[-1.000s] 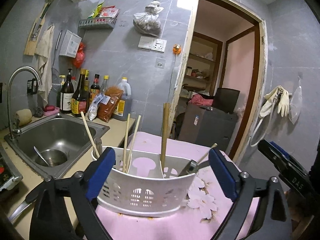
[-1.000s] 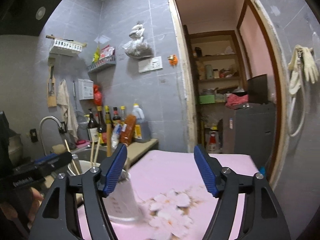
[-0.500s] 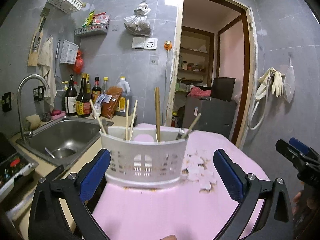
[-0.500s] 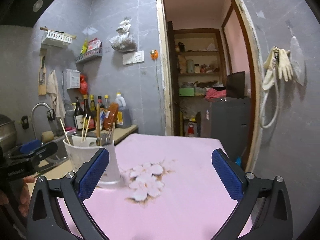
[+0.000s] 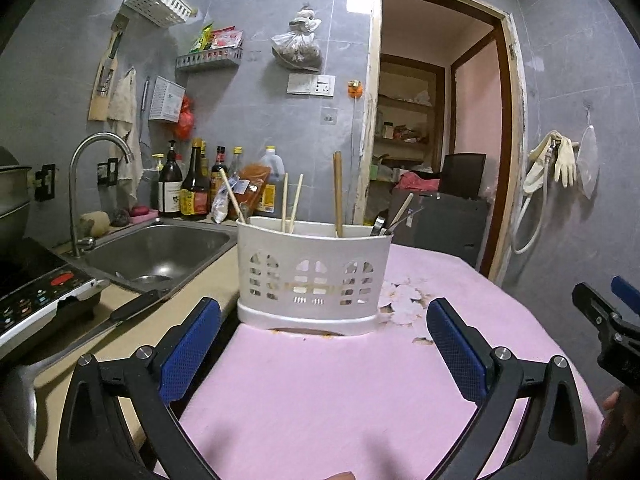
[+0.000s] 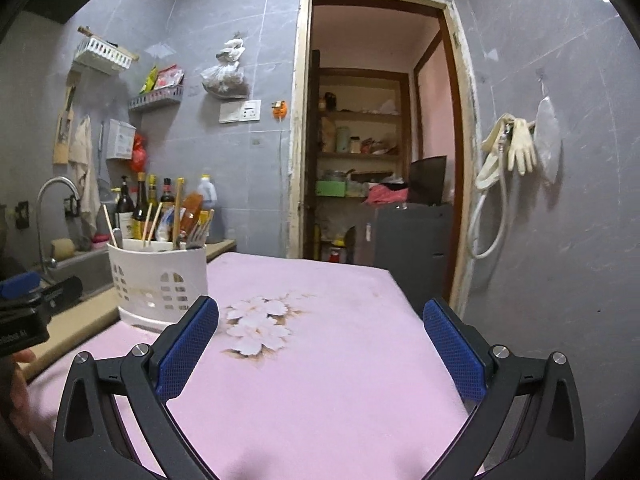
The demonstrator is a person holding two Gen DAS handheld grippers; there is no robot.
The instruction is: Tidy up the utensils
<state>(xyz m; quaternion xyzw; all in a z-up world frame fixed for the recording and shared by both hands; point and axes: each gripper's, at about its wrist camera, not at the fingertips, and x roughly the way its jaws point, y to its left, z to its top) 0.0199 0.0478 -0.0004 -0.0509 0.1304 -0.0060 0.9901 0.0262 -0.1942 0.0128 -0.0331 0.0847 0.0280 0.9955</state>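
Standing on the pink cloth (image 5: pixel 360 392) at its sink-side edge, the white utensil holder (image 5: pixel 314 276) sits dead ahead of the left gripper (image 5: pixel 320 344), a little beyond its fingertips and centred in the gap between them; from the right gripper (image 6: pixel 320 340) it lies beyond and outside the left finger. Chopsticks (image 5: pixel 291 202), a thicker wooden stick (image 5: pixel 338 194) and some metal utensils (image 5: pixel 394 216) stand in its compartments, so the sorting looks done, and the step in hand is judged to be backing off cleanly. Both grippers have their jaws spread wide with nothing between the blue pads (image 5: pixel 188 350). To finish well, keep the fingers parted and draw each tool straight away along its own line. Sweeping sideways could let a finger clip the light plastic wall or the leaning handles. The sink (image 5: pixel 160 248) and bottles (image 5: pixel 192 184) lie off beyond the left finger.
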